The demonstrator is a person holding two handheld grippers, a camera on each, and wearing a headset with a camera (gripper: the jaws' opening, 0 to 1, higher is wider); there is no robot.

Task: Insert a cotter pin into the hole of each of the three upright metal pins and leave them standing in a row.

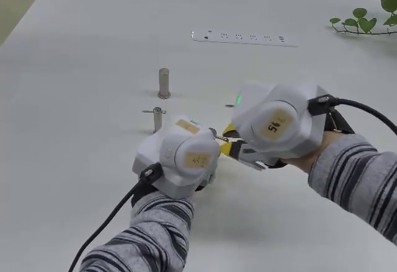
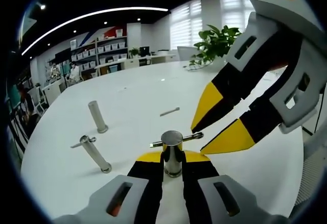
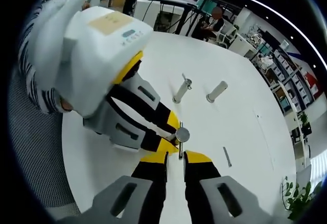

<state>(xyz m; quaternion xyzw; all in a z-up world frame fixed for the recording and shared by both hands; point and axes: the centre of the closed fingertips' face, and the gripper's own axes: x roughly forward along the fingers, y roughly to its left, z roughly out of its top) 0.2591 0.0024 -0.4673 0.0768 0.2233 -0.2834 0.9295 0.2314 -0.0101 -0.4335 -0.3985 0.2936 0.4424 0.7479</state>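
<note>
Left gripper [image 2: 172, 158] fingers clamped on upright pin [image 2: 172, 150], right gripper [image 3: 180, 156] fingers pinched on cotter [image 2: 188, 137], long axis level, crosswise through pin's hole near the top

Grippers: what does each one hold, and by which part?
The left gripper holds a metal pin by its lower shaft; the right gripper holds a cotter pin by one end.

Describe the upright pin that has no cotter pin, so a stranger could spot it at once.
Start at the white power strip at the far side of the table. The bare pin stands upright nearest it. Its neighbour has a cotter pin through its top; this one has none.
</note>
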